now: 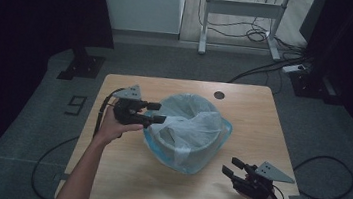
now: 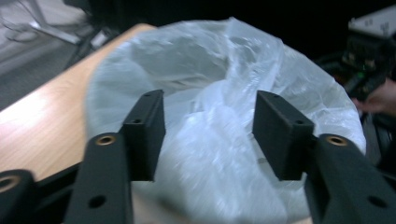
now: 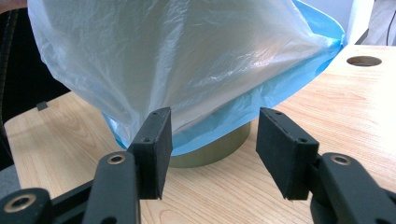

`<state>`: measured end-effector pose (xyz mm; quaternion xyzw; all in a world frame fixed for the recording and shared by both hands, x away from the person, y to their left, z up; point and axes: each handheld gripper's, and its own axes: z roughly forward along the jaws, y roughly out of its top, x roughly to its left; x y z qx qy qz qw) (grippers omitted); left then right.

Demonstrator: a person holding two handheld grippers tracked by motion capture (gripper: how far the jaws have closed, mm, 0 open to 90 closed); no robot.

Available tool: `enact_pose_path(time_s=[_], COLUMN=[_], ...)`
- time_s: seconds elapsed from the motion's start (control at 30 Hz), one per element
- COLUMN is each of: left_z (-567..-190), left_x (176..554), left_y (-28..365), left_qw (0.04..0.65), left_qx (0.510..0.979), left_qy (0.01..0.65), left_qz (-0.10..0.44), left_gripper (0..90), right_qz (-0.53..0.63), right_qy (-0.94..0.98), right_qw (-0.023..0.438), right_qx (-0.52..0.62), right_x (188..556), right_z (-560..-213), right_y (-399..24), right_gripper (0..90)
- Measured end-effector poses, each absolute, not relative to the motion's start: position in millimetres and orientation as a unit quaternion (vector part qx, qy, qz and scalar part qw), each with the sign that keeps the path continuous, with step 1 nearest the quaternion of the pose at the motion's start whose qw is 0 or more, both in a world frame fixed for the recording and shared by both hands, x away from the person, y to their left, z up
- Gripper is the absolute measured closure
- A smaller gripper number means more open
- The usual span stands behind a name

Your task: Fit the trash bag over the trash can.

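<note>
Translucent white bin liner (image 1: 189, 123) drapes over a small bin (image 3: 210, 151) mid-table (image 1: 120, 173) in the high view, the left gripper (image 1: 157, 113) beside its rim, the right gripper (image 1: 229, 166) apart. Left gripper view: jaws half open, empty, above the liner. Right gripper view: jaws half open, empty, facing the blue bag (image 3: 299, 79) underneath.

Dim room, dark edges (high view), left gripper view motion-blurred.

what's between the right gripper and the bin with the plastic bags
Nothing: in the high view a bare strip of wooden table separates the right gripper from the bin draped in bags; the right gripper view shows the same bare wood.
</note>
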<state>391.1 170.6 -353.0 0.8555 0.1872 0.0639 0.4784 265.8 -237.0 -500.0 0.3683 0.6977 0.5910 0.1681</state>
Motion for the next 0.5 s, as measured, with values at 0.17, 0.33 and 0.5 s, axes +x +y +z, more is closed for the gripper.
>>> enact_pose_path(time_s=[0.17,0.33,0.5], left_z=[-353.4,-356.6,-360.7], left_x=[396.7,402.8,404.8], left_y=[149.1,134.6,122.0], left_qw=[0.431,0.397,0.366], left_qx=[0.883,0.899,0.914], left_qy=[0.175,0.177,0.166], left_qz=[0.059,0.056,0.055], left_gripper=[56.0,65.6,69.5], right_qz=[0.591,0.591,0.590], right_qy=[0.695,0.696,0.695], right_qw=[0.167,0.164,0.162], right_qx=[0.372,0.374,0.378], right_x=[265.3,265.3,265.8], right_z=[-499.8,-500.3,-501.5], right_y=[-238.6,-239.7,-240.7], right_gripper=[46.6,47.3,47.5])
